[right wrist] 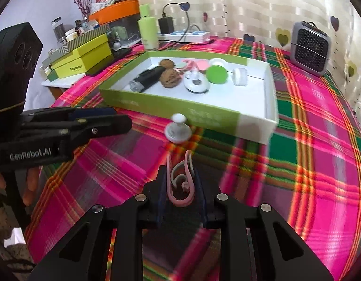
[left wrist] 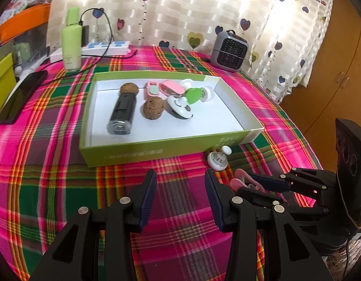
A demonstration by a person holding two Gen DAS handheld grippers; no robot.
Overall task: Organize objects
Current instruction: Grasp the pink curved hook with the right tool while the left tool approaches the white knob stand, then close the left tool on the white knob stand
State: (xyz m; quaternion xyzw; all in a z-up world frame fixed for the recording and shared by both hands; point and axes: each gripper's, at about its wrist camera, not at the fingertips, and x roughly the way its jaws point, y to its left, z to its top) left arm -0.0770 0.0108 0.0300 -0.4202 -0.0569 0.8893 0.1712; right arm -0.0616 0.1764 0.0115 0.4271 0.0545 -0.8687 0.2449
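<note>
Clamping a pink hook (right wrist: 180, 182), the right gripper (right wrist: 180, 185) has both pads pressed against its looped sides, the piece standing between them with its long axis running forward along the fingers and its open ends pointing toward the box (right wrist: 187, 111). That hook sits just above the plaid cloth (right wrist: 309, 164), and the box lies straight ahead of it and a little higher in the frame, so the coming move, by the look of it, is a carry forward and over the near green wall. A white suction knob (right wrist: 178, 130) rests on the cloth between the gripper and that wall, directly on the line of travel, so the load likely needs to clear it. The left gripper (left wrist: 180, 187) hangs with its jaws apart and nothing between them, just beside the right one and about as near to the box. Inside the box lie a dark bottle (left wrist: 122, 112), two brown balls, a green disc (left wrist: 193, 94) and other small pink and white pieces. Readable writing is scarce: "GenRobot.AI" shows on the left gripper's body; the print on the box wall and on the yellow-green boxes (right wrist: 86, 53) farther back is too blurred to read.
</note>
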